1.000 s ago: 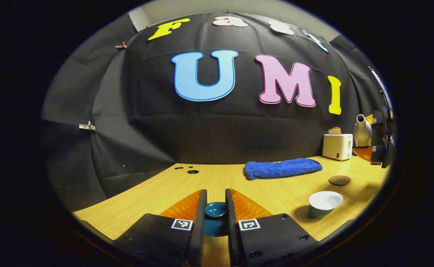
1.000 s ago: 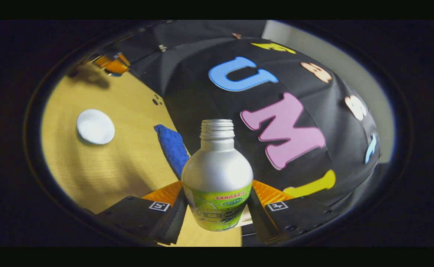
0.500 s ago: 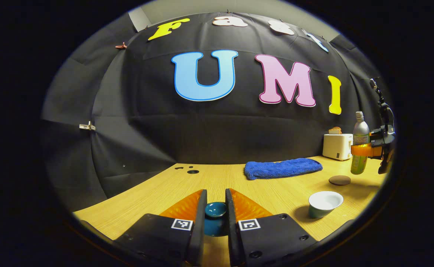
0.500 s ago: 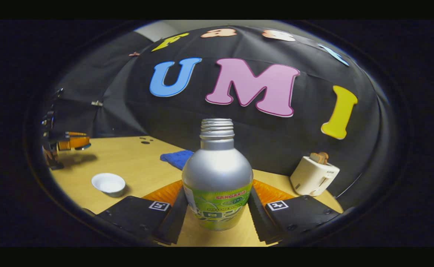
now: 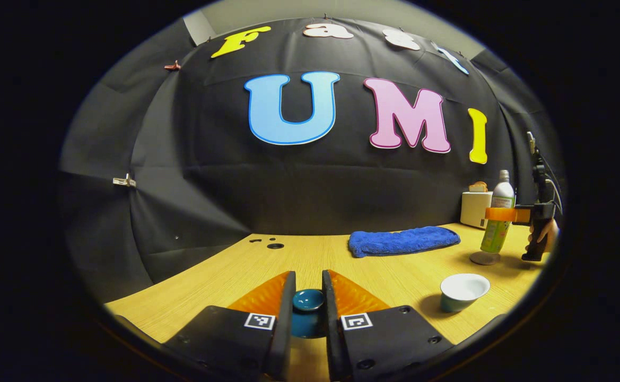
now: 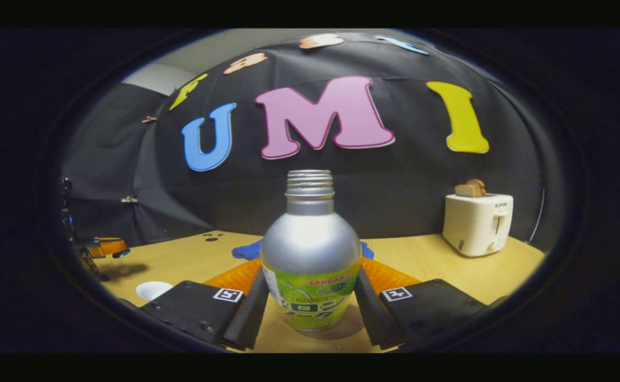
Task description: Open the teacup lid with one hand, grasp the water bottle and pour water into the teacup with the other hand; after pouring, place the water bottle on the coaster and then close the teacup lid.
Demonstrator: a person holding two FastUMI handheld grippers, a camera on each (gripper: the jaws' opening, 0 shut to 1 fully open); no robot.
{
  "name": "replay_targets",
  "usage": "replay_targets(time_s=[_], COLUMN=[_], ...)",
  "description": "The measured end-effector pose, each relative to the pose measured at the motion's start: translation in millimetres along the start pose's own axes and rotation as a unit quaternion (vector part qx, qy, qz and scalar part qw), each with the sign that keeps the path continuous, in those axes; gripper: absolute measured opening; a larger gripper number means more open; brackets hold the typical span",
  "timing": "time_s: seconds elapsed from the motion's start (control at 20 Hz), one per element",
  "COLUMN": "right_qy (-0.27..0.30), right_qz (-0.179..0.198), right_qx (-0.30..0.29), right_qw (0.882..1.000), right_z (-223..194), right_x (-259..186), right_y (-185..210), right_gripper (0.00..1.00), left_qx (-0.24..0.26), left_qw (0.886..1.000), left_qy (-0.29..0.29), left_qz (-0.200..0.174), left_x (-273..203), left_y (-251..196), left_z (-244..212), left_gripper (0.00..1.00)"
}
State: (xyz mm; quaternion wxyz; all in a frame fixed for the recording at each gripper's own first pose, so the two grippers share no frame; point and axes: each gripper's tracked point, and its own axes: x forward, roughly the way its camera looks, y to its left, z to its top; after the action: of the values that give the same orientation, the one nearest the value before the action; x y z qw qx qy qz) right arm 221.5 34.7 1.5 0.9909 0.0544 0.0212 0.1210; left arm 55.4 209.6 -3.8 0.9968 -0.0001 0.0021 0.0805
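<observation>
Wooden table (image 5: 267, 270); teacup (image 5: 463, 291) uncovered; left jaws clamp lid (image 5: 308, 300); right jaws clamp upright bottle (image 6: 310, 254) on coaster (image 5: 484, 258).

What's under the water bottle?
The water bottle stands over a round brown coaster on the wooden table. The bottle hides the coaster's middle, so contact can't be confirmed.

left gripper view: low over table (image 5: 246, 265), facing wall | right gripper view: likewise, perhaps lower | shared: towel (image 5: 402, 240)
</observation>
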Motion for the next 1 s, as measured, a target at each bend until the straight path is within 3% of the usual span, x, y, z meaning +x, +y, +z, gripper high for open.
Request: replay_targets(time_s=[0.15,1.0], right_qy=[-0.003,0.014], right_qz=[-0.025,-0.006], right_qx=[-0.013,-0.056], right_qw=[1.000,0.998], right_z=[-4,-15], right_x=[9,7], right_y=[-19,-12], right_gripper=[0.79,0.82], left_qx=[0.000,0.000], left_qw=[1.000,1.000], left_qy=[-0.001,0.000], left_qz=[0.002,0.004], left_x=[0,0], left_y=[0,1], left_z=[1,0], left_gripper=[0.31,0.31])
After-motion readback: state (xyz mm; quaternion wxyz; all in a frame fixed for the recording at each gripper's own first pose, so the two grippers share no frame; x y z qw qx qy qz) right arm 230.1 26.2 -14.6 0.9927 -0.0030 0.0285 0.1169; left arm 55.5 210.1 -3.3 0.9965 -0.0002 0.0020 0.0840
